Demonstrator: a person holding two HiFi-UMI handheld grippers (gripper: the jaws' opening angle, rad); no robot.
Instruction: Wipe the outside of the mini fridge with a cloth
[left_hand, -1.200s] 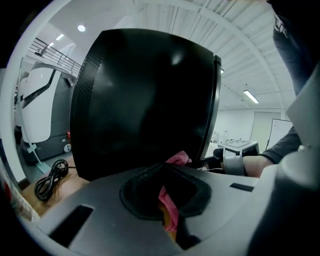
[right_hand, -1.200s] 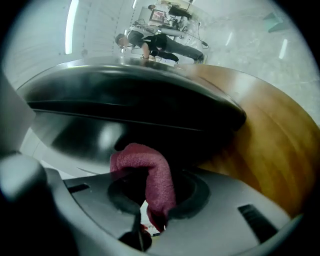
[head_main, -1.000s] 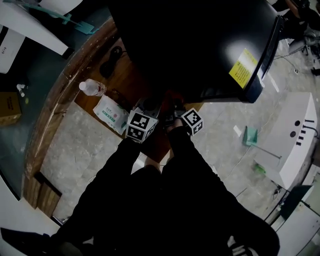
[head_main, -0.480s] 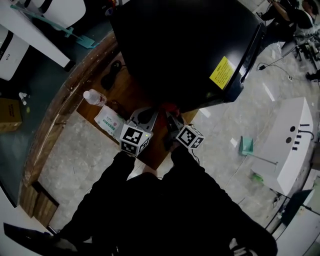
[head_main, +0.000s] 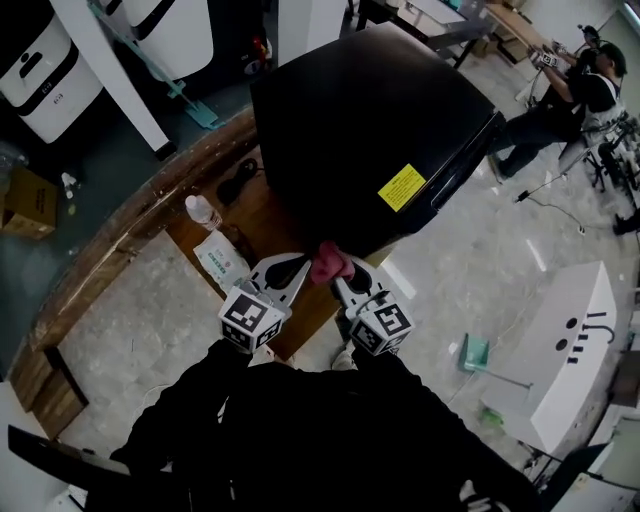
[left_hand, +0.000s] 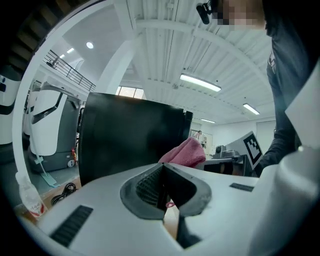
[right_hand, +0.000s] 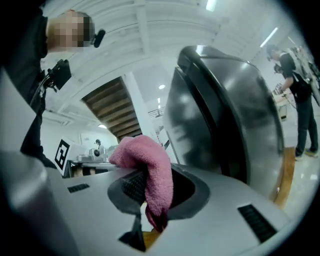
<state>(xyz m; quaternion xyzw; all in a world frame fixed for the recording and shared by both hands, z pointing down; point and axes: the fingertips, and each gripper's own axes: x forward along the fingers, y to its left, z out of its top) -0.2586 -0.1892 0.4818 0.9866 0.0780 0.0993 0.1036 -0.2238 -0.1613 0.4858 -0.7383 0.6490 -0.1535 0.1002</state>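
Pink terry cloth (right_hand: 145, 160), clamped in the right tongs (right_hand: 152, 200): bunched into a rounded wad above the pads, with a short tail hanging down through them. Soft, light and limp by the look of it; likely to fold or flop wherever left unsupported, and unlikely to slip much against the ribbed pads. No stiffness to lead with, so best pinched close behind the wad, as now, rather than at a corner. Held that way, enough pile stands proud of the tips to press on a panel without hard plastic touching the finish. Probably worth a firm squeeze all the same, since a dragged cloth can pull out of a thin pinch.

Left tongs (left_hand: 162, 187) closed, pad against pad, just beside the right pair and close to the wad. A pink fleck low in the seam, too small to say whether caught there or only seen past it.

Black fridge (head_main: 370, 120) straight ahead of both pairs of tips, near but not yet touched, standing on a wooden table (head_main: 110, 250). Glossy, hard and flat-sided, with a yellow label (head_main: 402, 187) ahead and to the right of the tongs. Heavy enough, at a guess, not to shift under a wipe; smooth enough for terry to glide, and to show streaks or scratches.

Bottle (head_main: 203, 212) and white packet (head_main: 222, 262) off to the left of the left tongs, apart from the fridge's near side.
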